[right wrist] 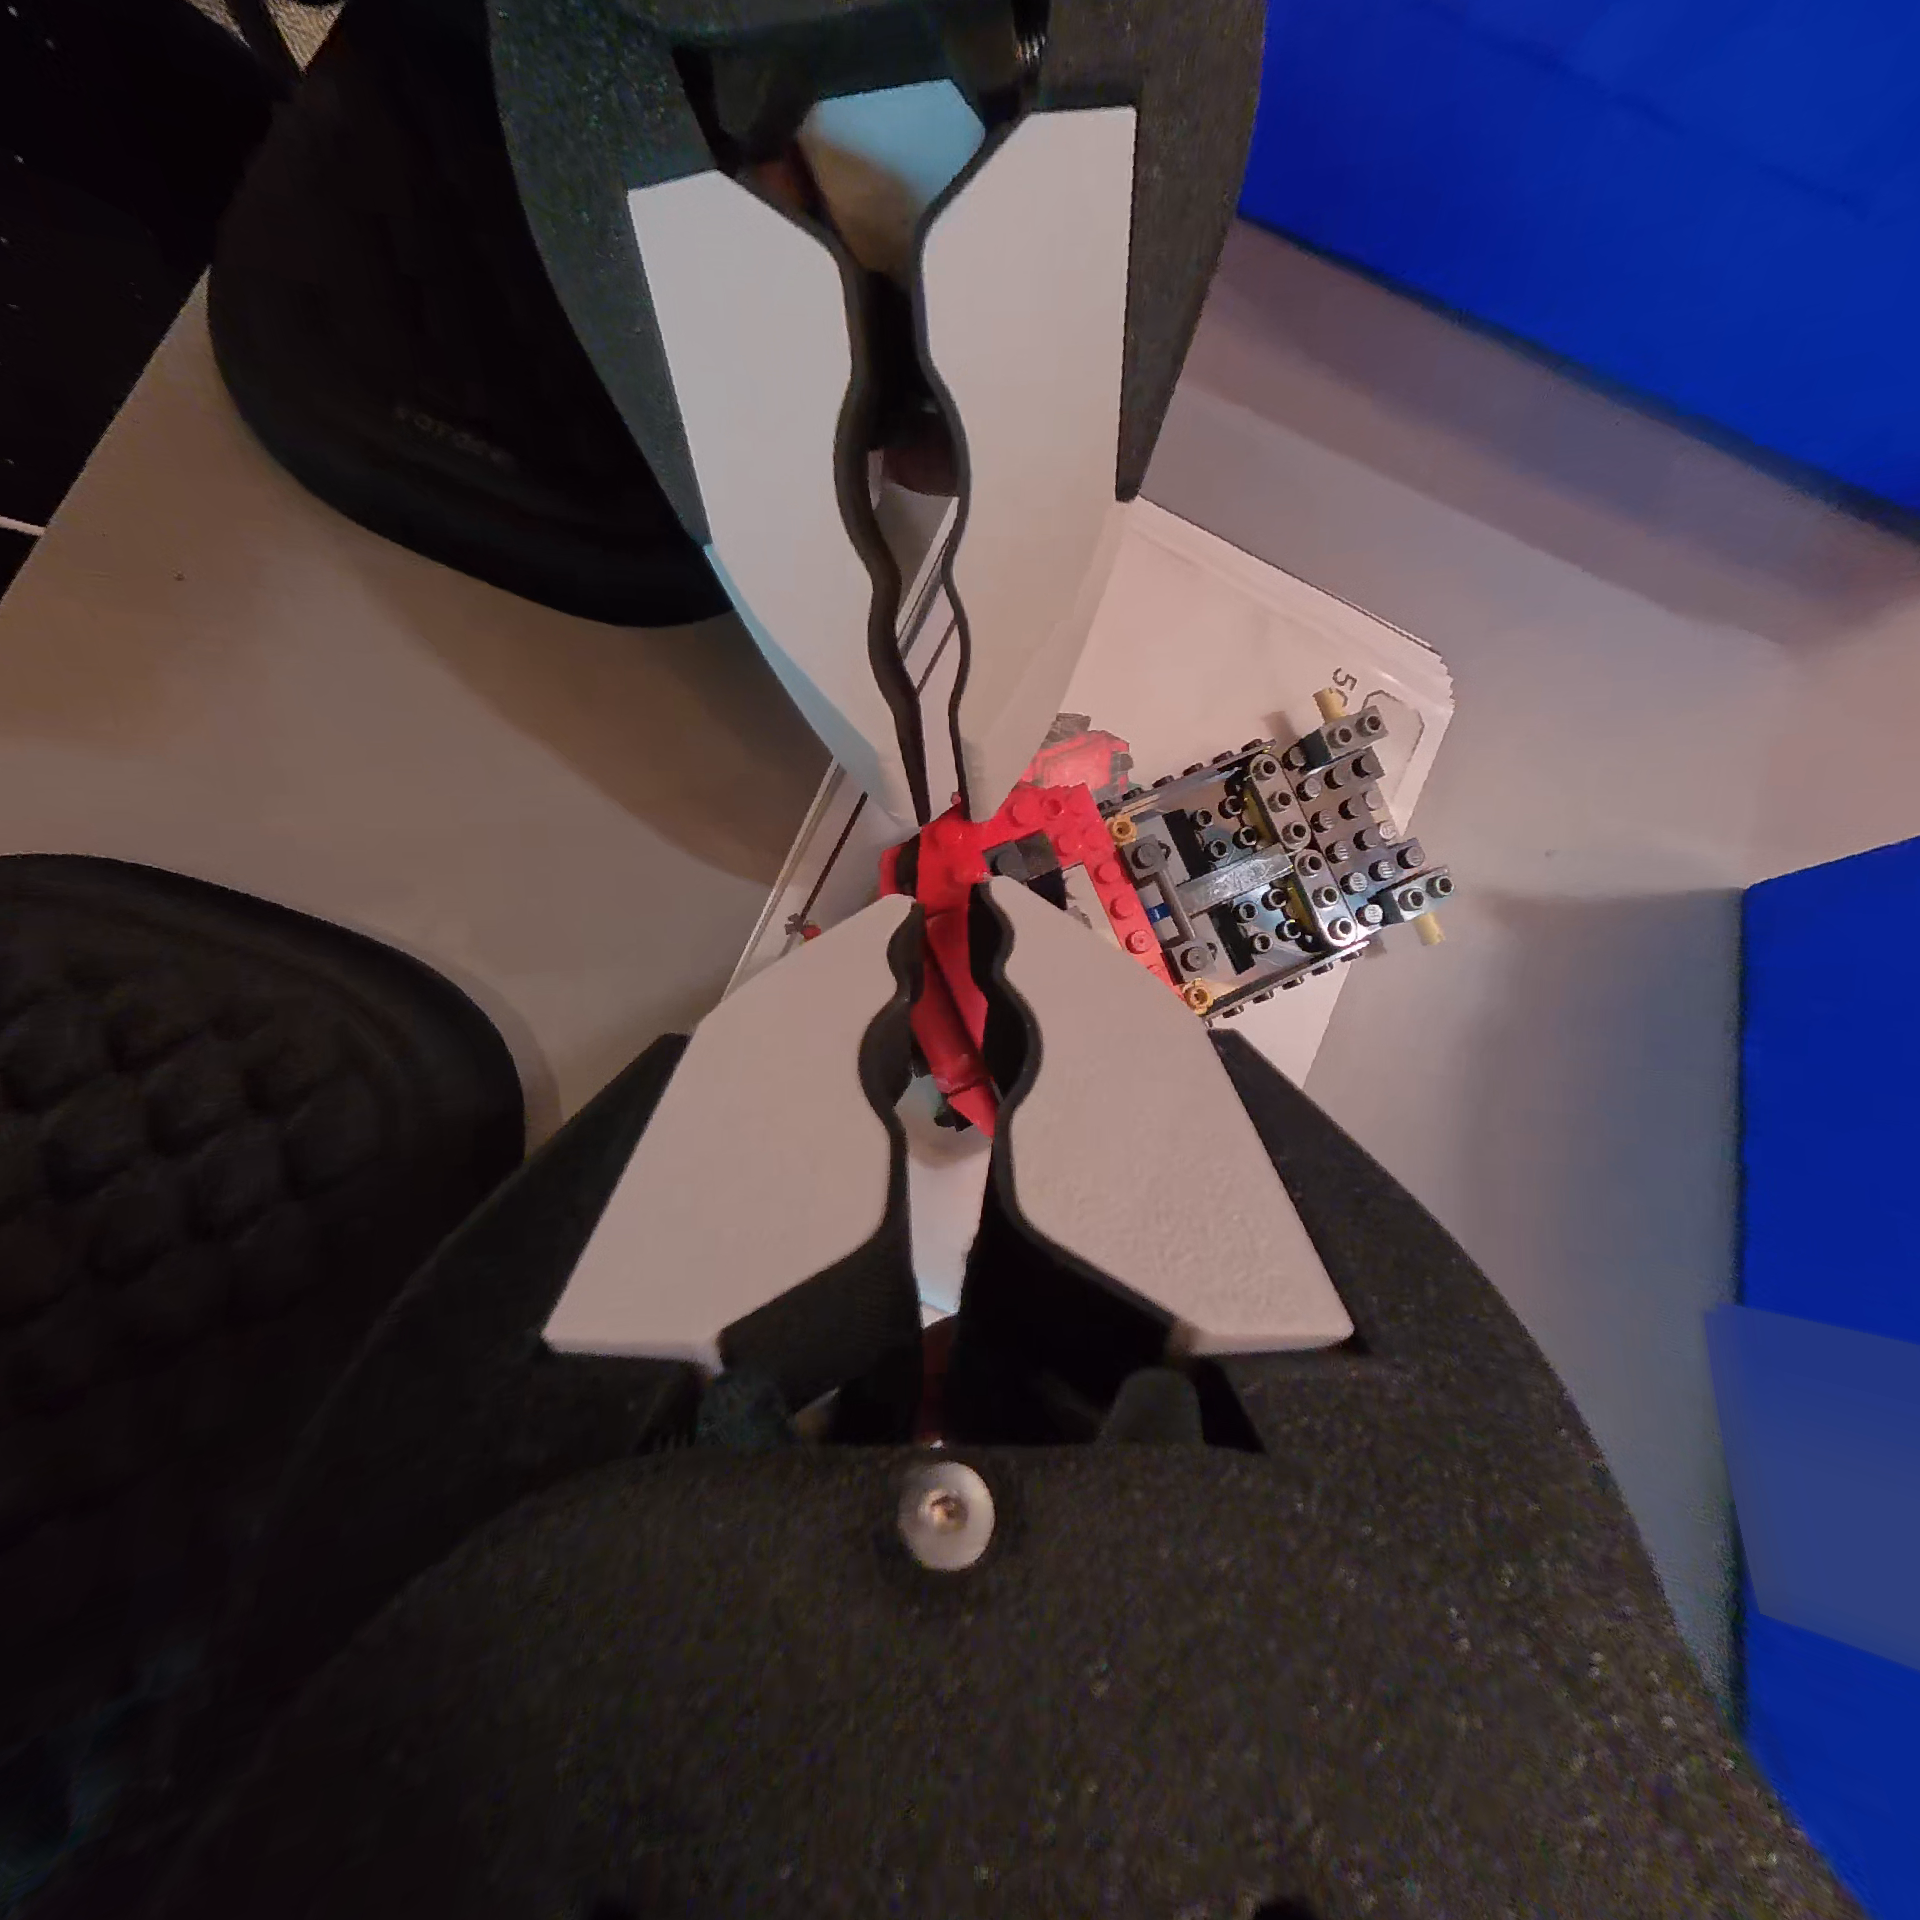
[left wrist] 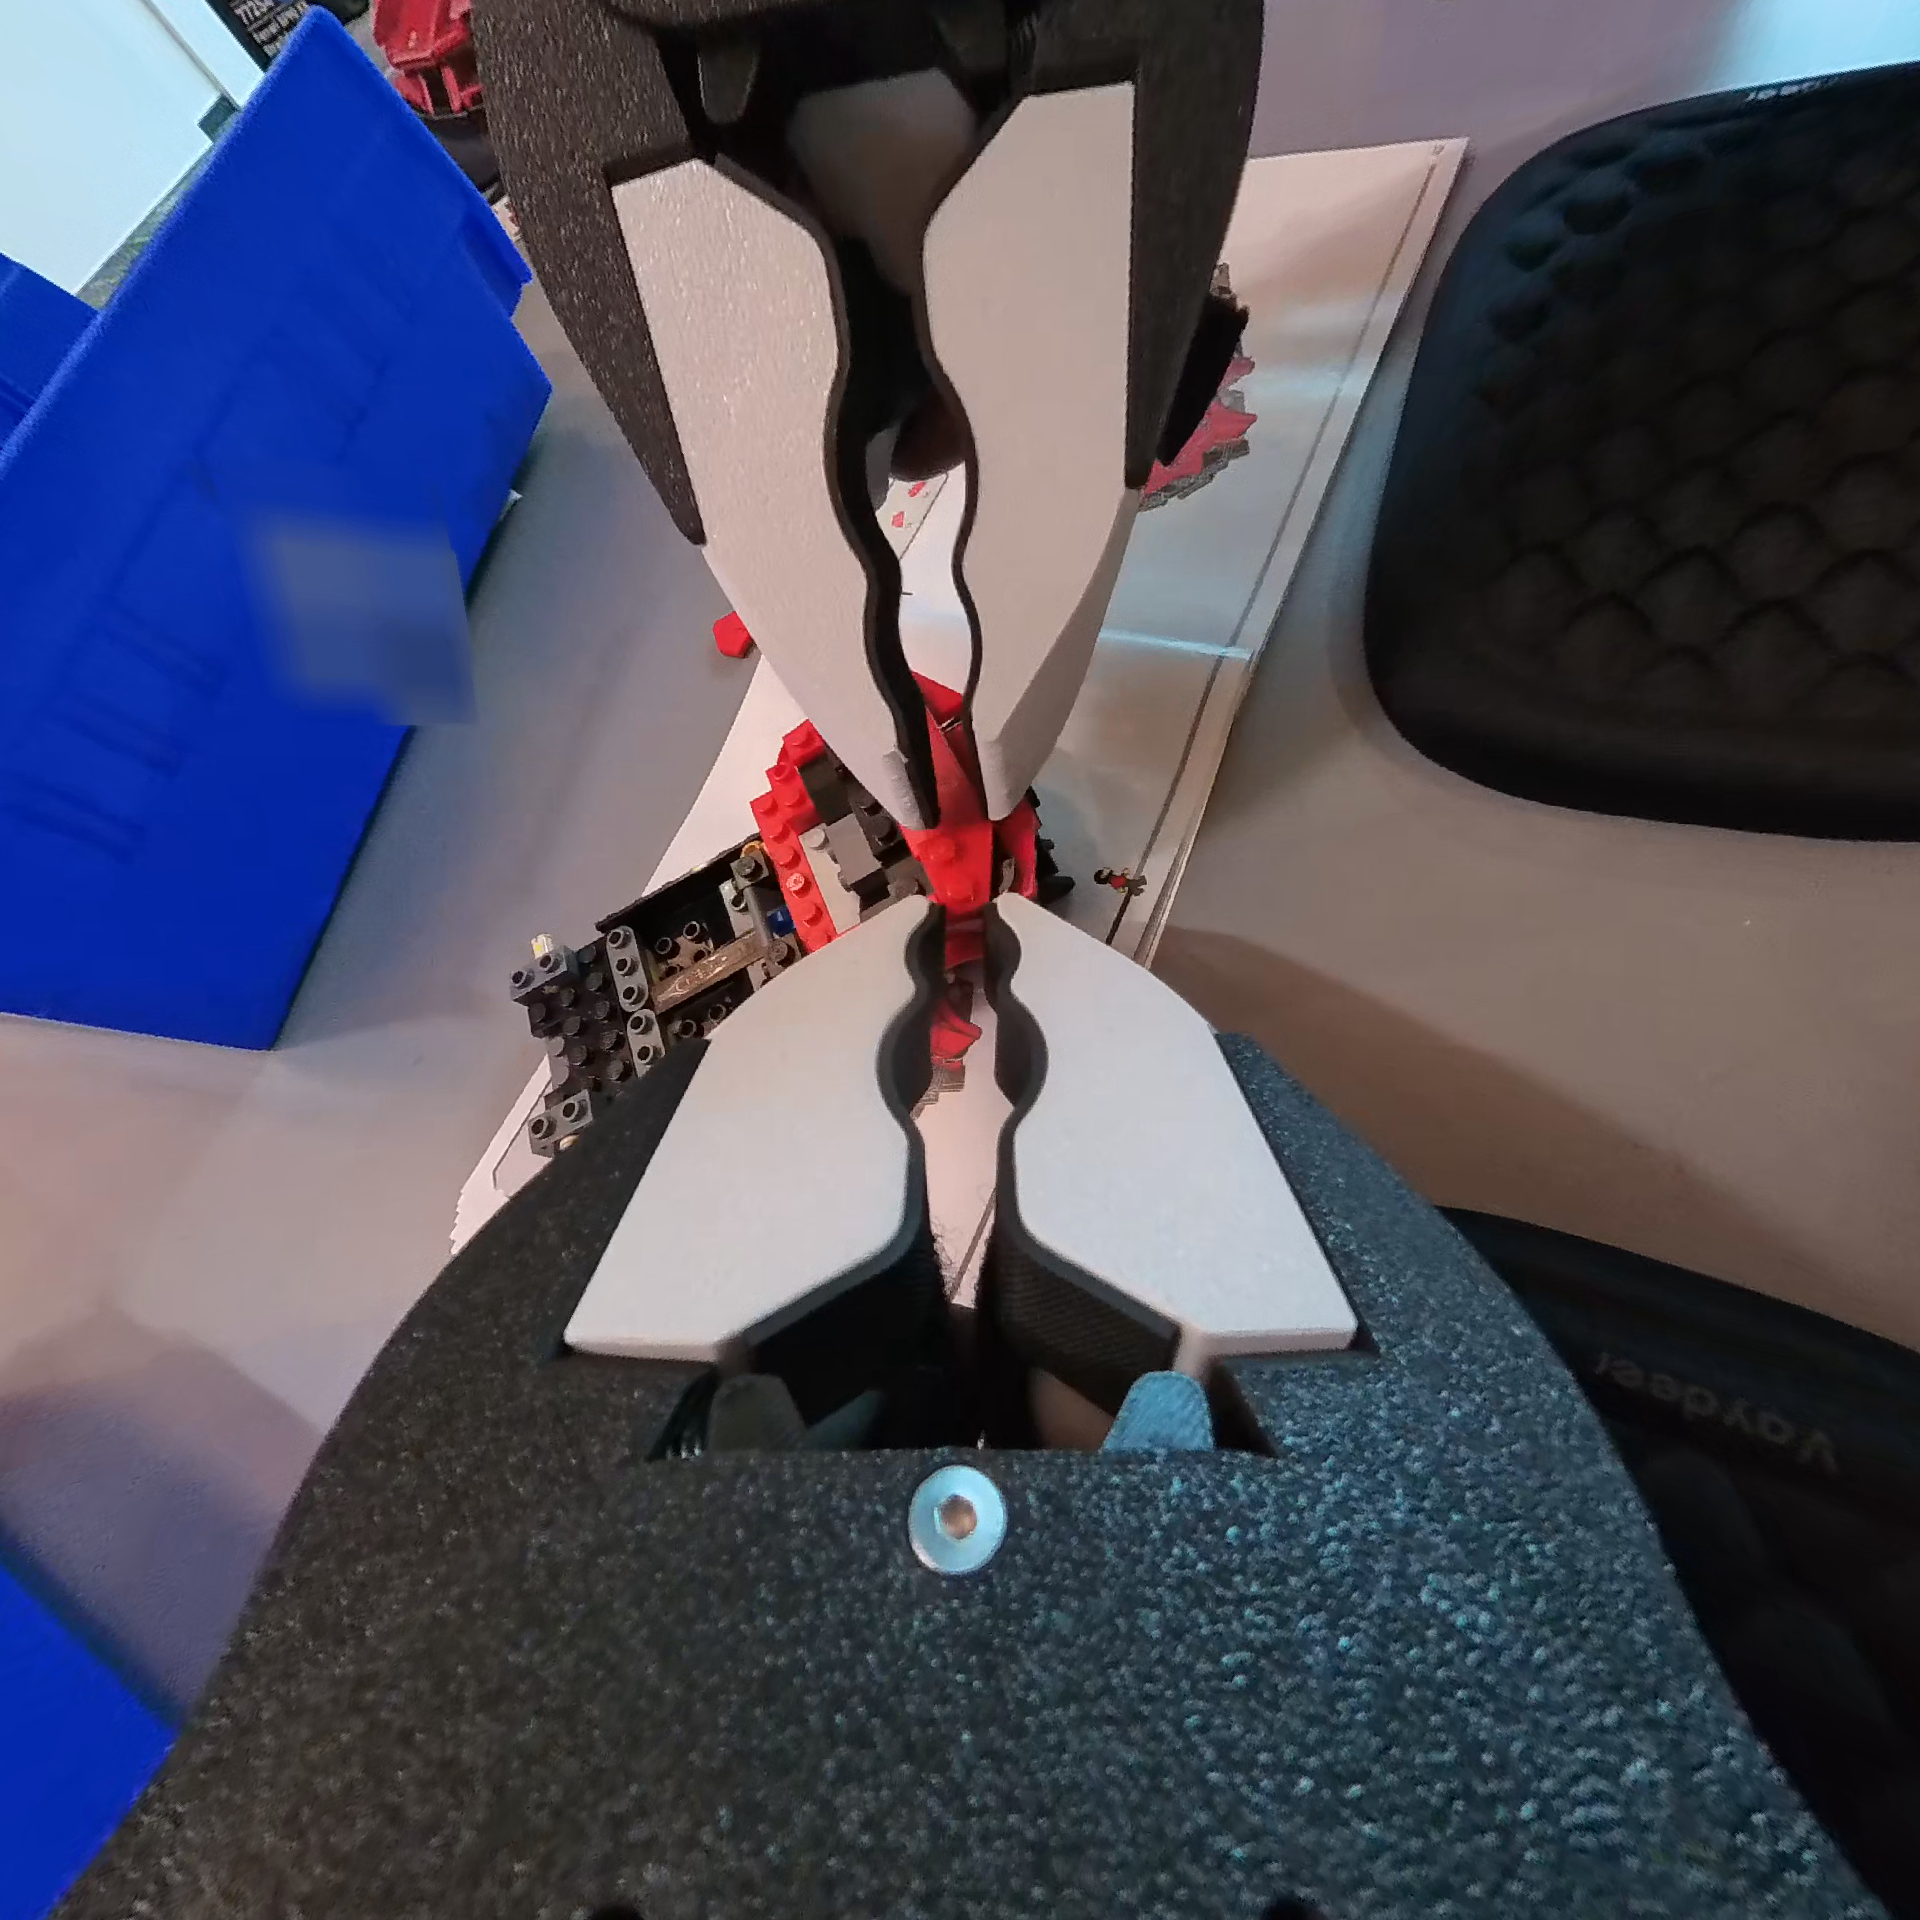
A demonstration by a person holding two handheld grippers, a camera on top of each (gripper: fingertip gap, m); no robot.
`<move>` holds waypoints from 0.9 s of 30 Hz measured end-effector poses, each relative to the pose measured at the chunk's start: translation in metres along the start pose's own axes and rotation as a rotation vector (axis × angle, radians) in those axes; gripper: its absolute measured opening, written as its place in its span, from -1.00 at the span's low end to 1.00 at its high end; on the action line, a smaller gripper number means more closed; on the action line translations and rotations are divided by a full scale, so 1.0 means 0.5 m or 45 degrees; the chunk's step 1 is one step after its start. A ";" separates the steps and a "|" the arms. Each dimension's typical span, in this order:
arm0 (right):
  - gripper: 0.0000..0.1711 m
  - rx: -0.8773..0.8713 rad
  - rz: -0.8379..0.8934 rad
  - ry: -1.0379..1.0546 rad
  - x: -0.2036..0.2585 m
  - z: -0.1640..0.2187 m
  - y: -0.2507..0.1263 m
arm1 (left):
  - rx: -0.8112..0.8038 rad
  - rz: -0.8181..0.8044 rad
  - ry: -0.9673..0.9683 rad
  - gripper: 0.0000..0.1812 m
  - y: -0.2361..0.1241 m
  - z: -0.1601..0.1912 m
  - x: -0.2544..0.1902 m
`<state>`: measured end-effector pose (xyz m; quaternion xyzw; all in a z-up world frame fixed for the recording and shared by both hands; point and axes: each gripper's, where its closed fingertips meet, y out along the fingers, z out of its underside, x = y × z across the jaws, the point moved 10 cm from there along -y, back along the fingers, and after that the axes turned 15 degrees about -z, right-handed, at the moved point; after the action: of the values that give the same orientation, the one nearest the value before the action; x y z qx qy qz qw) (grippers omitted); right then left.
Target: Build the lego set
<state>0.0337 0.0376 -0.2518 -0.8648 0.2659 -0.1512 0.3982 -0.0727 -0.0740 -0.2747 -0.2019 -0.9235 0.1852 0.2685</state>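
A lego car model with a black and grey studded chassis (left wrist: 623,987) and a red front (left wrist: 951,862) sits low over an open instruction booklet (left wrist: 1195,623). My left gripper (left wrist: 966,906) comes from below in its own view, its fingers nearly together on the red front. My right gripper (left wrist: 951,795) faces it from above, tip to tip, also closed on the red front. In the right wrist view my right gripper (right wrist: 948,894) pinches the red front (right wrist: 961,842), the left gripper (right wrist: 940,805) is opposite, and the chassis (right wrist: 1309,862) sticks out to the right. The exact grip points are hidden by the fingers.
Blue bins (left wrist: 260,520) stand to the left of the booklet, and they also show in the right wrist view (right wrist: 1558,208). A black cushion (left wrist: 1662,468) lies to the right. A small loose red piece (left wrist: 732,634) lies on the table. A dark rounded object (right wrist: 416,364) stands beyond. Left and right tips are no more than a few centimetres apart.
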 end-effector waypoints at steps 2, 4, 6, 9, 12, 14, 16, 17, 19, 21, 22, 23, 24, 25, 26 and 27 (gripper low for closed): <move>-0.90 0.013 0.000 -0.005 0.000 -0.002 0.001 | 0.001 0.002 -0.001 -0.93 0.000 0.000 0.000; -0.88 0.018 0.006 -0.003 -0.002 -0.003 -0.003 | 0.000 0.001 0.000 -0.93 0.000 0.000 0.000; -0.87 0.000 0.002 0.007 -0.006 -0.004 -0.010 | 0.003 0.001 -0.002 -0.93 0.000 0.000 0.000; -0.93 -0.049 -0.020 0.009 -0.008 -0.010 -0.013 | 0.004 0.000 -0.003 -0.93 0.000 0.000 0.000; -0.98 -0.011 -0.028 0.011 -0.010 -0.012 -0.001 | 0.006 0.001 -0.007 -0.94 0.000 0.000 0.000; -1.00 0.014 -0.042 0.029 -0.012 -0.009 0.006 | 0.008 0.003 -0.008 -0.94 0.000 0.000 0.000; -1.00 0.005 -0.057 0.054 -0.014 -0.009 0.007 | 0.012 0.007 -0.004 -0.94 0.001 0.000 0.000; -1.00 0.005 -0.062 0.062 -0.014 -0.009 0.007 | 0.012 0.007 -0.004 -0.94 0.001 0.000 -0.001; -1.00 0.013 -0.069 0.079 -0.016 -0.011 0.007 | 0.013 0.008 -0.004 -0.94 0.001 0.000 -0.001; -1.00 0.030 -0.073 0.104 -0.017 -0.013 0.006 | 0.015 0.007 -0.005 -0.94 0.001 0.000 0.000; -1.00 0.043 -0.075 0.109 -0.017 -0.015 0.007 | 0.017 0.006 -0.003 -0.95 0.001 0.000 -0.001; -1.00 0.063 -0.076 0.109 -0.018 -0.018 0.007 | 0.019 0.004 0.000 -0.95 0.001 -0.001 -0.001; -1.00 0.085 -0.075 0.106 -0.018 -0.021 0.007 | 0.021 0.002 0.004 -0.95 0.001 -0.001 -0.001; -1.00 0.109 -0.074 0.107 -0.018 -0.024 0.007 | 0.023 0.001 0.006 -0.95 0.001 -0.001 -0.001; -1.00 0.133 -0.075 0.111 -0.018 -0.028 0.008 | 0.024 0.000 0.007 -0.95 0.001 -0.001 -0.001; -1.00 0.158 -0.075 0.112 -0.018 -0.031 0.008 | 0.027 0.000 0.008 -0.95 0.001 -0.001 -0.001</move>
<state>0.0175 0.0313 -0.2454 -0.8386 0.2475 -0.2167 0.4342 -0.0718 -0.0736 -0.2748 -0.1996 -0.9207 0.1943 0.2733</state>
